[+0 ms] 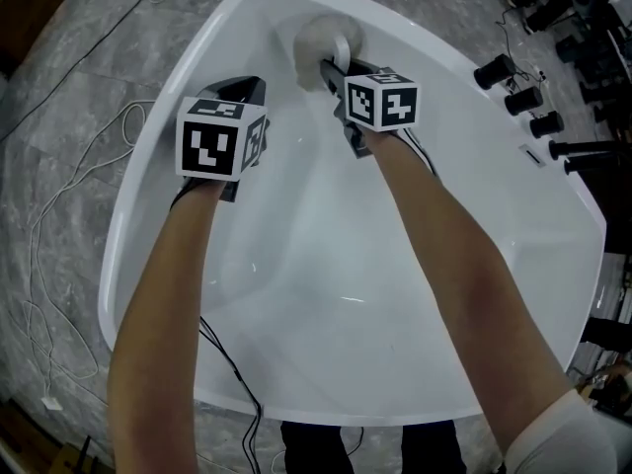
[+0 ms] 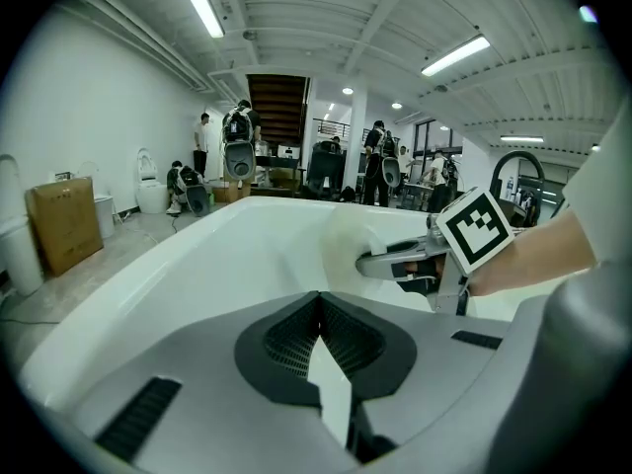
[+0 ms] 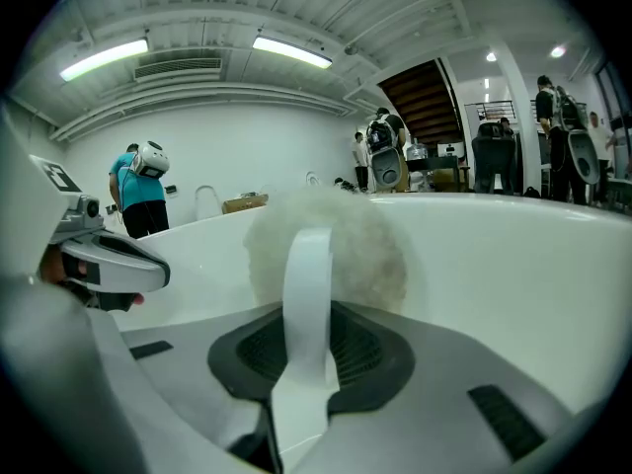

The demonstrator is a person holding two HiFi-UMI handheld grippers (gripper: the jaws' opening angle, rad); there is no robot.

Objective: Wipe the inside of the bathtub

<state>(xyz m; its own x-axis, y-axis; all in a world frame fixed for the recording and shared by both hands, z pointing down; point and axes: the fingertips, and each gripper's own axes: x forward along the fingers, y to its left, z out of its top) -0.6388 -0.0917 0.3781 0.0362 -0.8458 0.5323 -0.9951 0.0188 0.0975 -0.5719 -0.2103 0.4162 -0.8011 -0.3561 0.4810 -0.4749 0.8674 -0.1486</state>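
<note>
The white bathtub fills the head view, and both grippers are inside it near its far end. My right gripper is shut on the white strap of a fluffy white wiping pad. The pad presses against the tub's far wall. My left gripper hovers to the left of the pad, shut with nothing in it, and its jaws meet at the tips. In the left gripper view, the right gripper and pad show ahead to the right.
Black tap fittings stand on the tub's right rim. Cables lie on the grey stone floor to the left, and one cable trails over the near rim. A cardboard box and several people stand in the background.
</note>
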